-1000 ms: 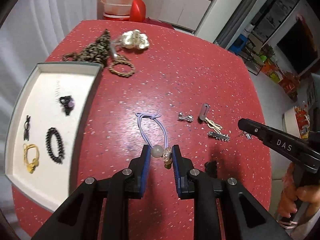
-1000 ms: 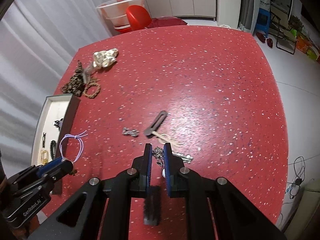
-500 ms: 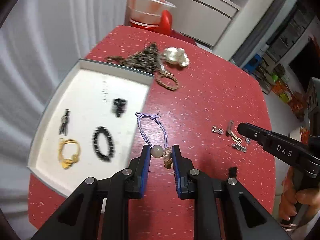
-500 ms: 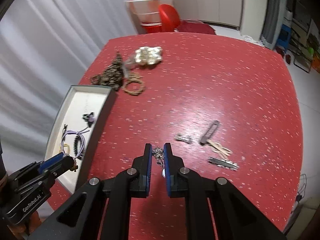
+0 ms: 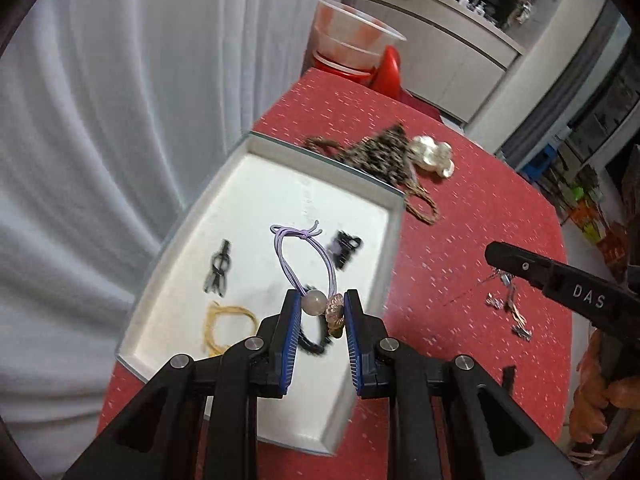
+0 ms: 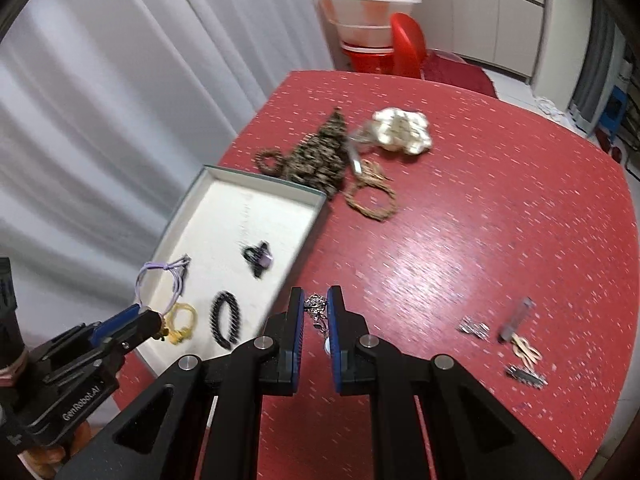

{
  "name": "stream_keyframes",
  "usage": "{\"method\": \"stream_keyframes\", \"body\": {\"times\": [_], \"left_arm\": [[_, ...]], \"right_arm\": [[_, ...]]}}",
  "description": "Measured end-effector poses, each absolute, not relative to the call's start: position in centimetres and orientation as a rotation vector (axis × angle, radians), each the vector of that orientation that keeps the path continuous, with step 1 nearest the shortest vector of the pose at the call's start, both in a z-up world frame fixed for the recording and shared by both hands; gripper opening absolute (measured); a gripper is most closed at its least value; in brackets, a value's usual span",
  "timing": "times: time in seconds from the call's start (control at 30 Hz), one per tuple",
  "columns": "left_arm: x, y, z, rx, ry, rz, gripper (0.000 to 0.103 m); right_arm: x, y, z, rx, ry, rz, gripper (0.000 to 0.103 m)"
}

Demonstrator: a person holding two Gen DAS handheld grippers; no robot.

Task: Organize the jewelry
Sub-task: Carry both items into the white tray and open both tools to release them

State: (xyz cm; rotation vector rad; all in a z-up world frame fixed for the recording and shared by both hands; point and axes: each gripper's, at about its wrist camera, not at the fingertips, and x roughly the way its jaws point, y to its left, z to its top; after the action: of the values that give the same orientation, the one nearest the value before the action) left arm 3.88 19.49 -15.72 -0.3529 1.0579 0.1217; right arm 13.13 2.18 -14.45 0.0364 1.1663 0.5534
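Note:
My left gripper (image 5: 319, 307) is shut on a purple hair tie (image 5: 289, 251) by its bead and flower charm, held above the white tray (image 5: 372, 292). It also shows in the right wrist view (image 6: 148, 316), with the purple tie (image 6: 160, 276) over the tray (image 6: 256, 196). My right gripper (image 6: 316, 305) is shut on a small silver chain piece (image 6: 316, 308), held above the red table by the tray's right wall. In the tray lie a yellow tie (image 5: 228, 324), a black beaded bracelet (image 6: 226, 322), a dark clip (image 5: 344, 246) and a small black piece (image 5: 218, 268).
On the red table (image 6: 500, 208) lie a dark chain pile (image 6: 320, 156), a braided brown ring (image 6: 372, 198), a pearl cluster (image 6: 402, 132) and small hair clips (image 6: 516, 340) at the right. A bucket (image 6: 368, 20) and red chair stand beyond the table. A curtain hangs left.
Both grippers have swung left towards the tray. The left gripper with the purple tie is now over the tray; the right gripper with the chain has neared the tray's right wall.

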Motion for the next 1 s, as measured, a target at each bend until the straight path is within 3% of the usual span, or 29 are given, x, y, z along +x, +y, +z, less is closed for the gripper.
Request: {"method": "stream_keyframes", "body": {"times": [0.4,1.0], "left_arm": [[8.2,23.6,-17.8,-0.345,1.032,0.180,0.023],[11.7,24.4,-23.6,-0.332,1.098,0.196,0.024]], "right_arm": [[17.5,8.4,-15.2,0.056,1.160,0.612,0.012],[21.2,11.7,-21.5,0.138,1.257,0.608,0.012]]}}
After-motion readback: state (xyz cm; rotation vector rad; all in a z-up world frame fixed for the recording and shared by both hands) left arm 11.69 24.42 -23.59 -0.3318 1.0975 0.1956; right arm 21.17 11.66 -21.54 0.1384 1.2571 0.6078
